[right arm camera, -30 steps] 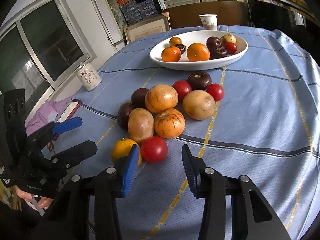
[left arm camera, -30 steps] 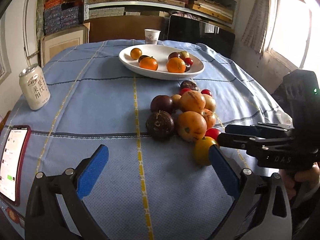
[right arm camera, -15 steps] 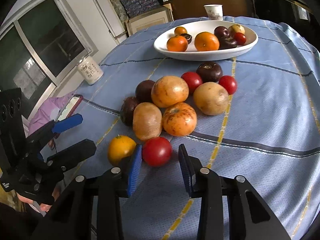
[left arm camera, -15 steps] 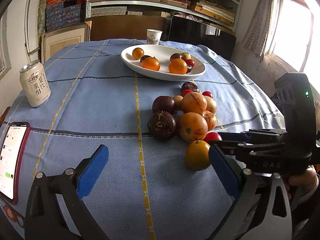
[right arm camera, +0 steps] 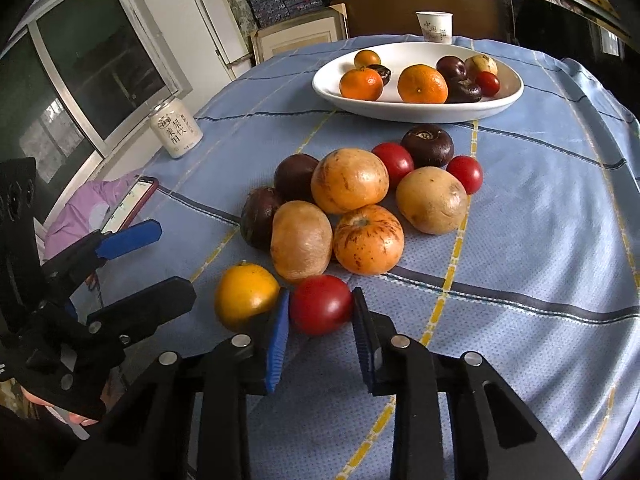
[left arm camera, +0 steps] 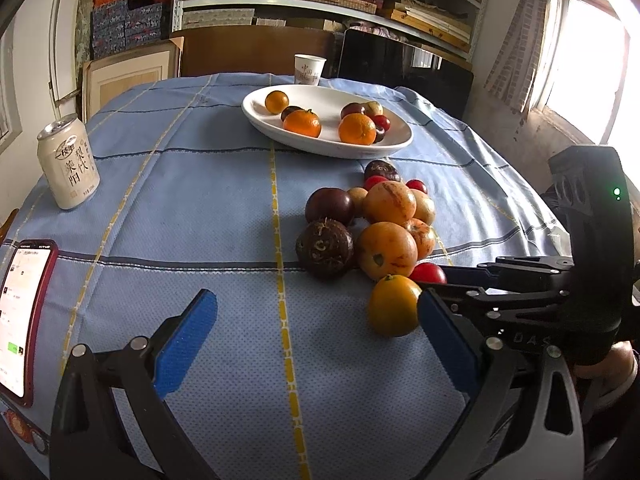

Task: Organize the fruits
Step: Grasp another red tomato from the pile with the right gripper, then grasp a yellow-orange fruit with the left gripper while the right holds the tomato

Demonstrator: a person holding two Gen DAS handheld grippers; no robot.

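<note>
Left wrist view
- Left gripper [left arm camera: 316, 328]: jaws spread wide, nothing between; low over blue tablecloth [left arm camera: 200, 200].
- Yellow-orange fruit [left arm camera: 394, 306]: on cloth, just beside inner face of the right-side blue pad; contact cannot be told.
- Fruit pile [left arm camera: 372, 220]: loose cluster past the yellow-orange fruit, near side of white dish [left arm camera: 332, 144]; long axis runs toward the dish.
- Right gripper [left arm camera: 460, 280]: enters from right, fingers lying level, tips pointing at the pile's near end.
- Can [left arm camera: 68, 162]: upright, far left.
- Phone [left arm camera: 24, 316]: flat at left edge, screen lit.
- Paper cup [left arm camera: 310, 69]: upright behind dish.

Right wrist view
- Right gripper [right arm camera: 320, 320]: jaws partly spread, one on each side of red tomato [right arm camera: 321, 310]; pads close at both sides, firm pinch cannot be told.
- Red tomato: round, no clear long axis; on cloth at near end of pile, touching tan fruit [right arm camera: 301, 240].
- Yellow-orange fruit [right arm camera: 246, 295]: just left of left pad.
- Left gripper [right arm camera: 140, 268]: at left, jaws apart.
- White dish [right arm camera: 416, 110]: holds oranges and dark fruits.
</note>
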